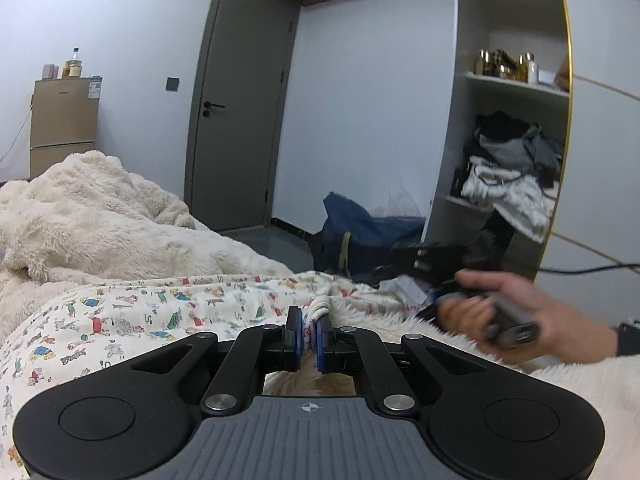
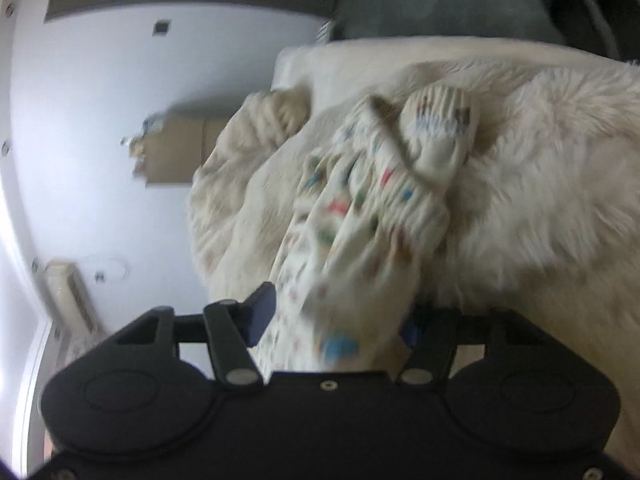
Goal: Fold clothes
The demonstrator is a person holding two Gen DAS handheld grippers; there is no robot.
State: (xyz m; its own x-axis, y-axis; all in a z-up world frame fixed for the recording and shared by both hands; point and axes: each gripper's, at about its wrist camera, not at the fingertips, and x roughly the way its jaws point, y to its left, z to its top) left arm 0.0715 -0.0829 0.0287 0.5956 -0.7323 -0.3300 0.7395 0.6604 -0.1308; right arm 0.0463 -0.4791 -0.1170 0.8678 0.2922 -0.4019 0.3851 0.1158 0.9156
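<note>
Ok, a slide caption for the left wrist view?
Left gripper pinching the printed garment on a fluffy blanket, right hand alongside.

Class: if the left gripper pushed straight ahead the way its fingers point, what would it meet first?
The left gripper is already shut on a bunched fold of the printed garment, so it would push further into that cloth first. Beyond lie the fluffy blanket and the person's right hand off to one side; depth is unclear.

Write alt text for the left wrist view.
The left gripper is shut on a bunched fold of the printed garment, which lies on a fluffy cream blanket. At right, a hand holds the other gripper.
</note>
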